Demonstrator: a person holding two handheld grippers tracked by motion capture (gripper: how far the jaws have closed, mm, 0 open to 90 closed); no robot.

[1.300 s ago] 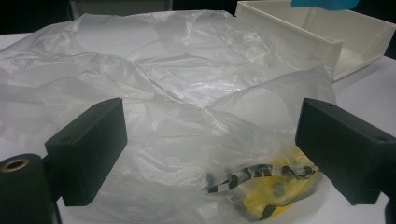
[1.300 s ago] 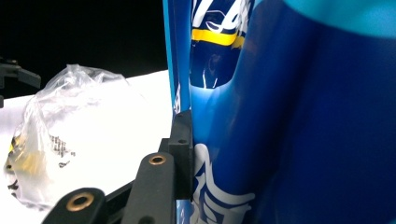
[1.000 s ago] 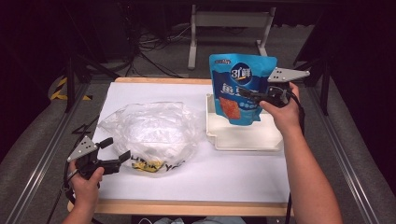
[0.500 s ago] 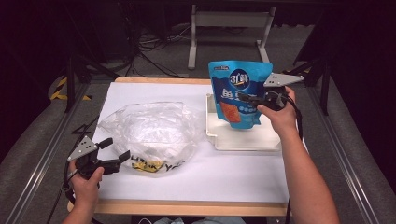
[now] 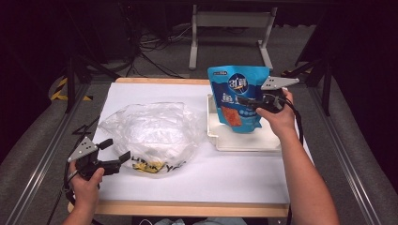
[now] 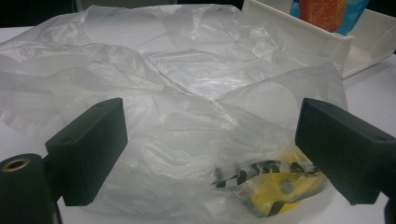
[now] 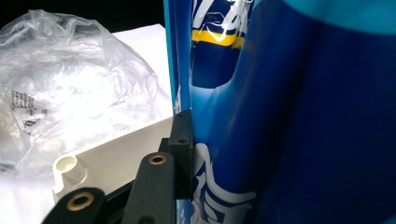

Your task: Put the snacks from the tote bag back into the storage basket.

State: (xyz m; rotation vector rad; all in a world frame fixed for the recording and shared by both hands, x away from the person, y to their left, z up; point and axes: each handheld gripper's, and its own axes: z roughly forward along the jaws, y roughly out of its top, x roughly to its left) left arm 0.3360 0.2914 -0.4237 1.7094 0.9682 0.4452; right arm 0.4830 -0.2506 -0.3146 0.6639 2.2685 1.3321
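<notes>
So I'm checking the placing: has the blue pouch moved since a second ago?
Yes. The blue pouch, clamped in the right gripper, has come down toward the white tray and slid slightly left.

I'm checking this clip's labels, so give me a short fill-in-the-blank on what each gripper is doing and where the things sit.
1. The right gripper is shut on the ____ pouch.
2. The pouch hangs above the white ____.
3. The left gripper has its jaws ____, pointing at the clear plastic bag.
4. In the high view, the plastic bag lies to the ____ of the tray.

Missing words: blue; tray; open; left
</notes>
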